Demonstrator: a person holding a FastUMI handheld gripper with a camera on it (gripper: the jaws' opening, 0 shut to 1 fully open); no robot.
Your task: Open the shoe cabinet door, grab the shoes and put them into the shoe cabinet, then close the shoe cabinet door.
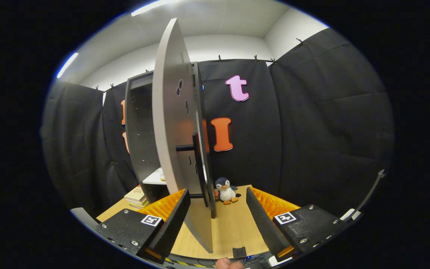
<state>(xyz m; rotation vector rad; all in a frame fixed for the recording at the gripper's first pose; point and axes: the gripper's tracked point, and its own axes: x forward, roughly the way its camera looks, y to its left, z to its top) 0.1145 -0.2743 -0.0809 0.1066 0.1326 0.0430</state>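
The tongs (215, 209) stand released, their two fingers spread either side of the near edge of one pale grey cabinet door (172, 123), swung open edge-on, with one dark bar handle (199, 164). Left, one dark grey shoe cabinet (140, 130) stands on the wooden tabletop (233, 224). Beyond sit one plush penguin (225, 190) and, far left, one stack of books (136, 197).

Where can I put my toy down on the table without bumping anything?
There is bare wood on the table between the open gripper's fingers, to the right of the cabinet door edge and in front of the penguin toy. It is crowded on the other side: the door stands close to one finger, with the cabinet and a stack of books behind.
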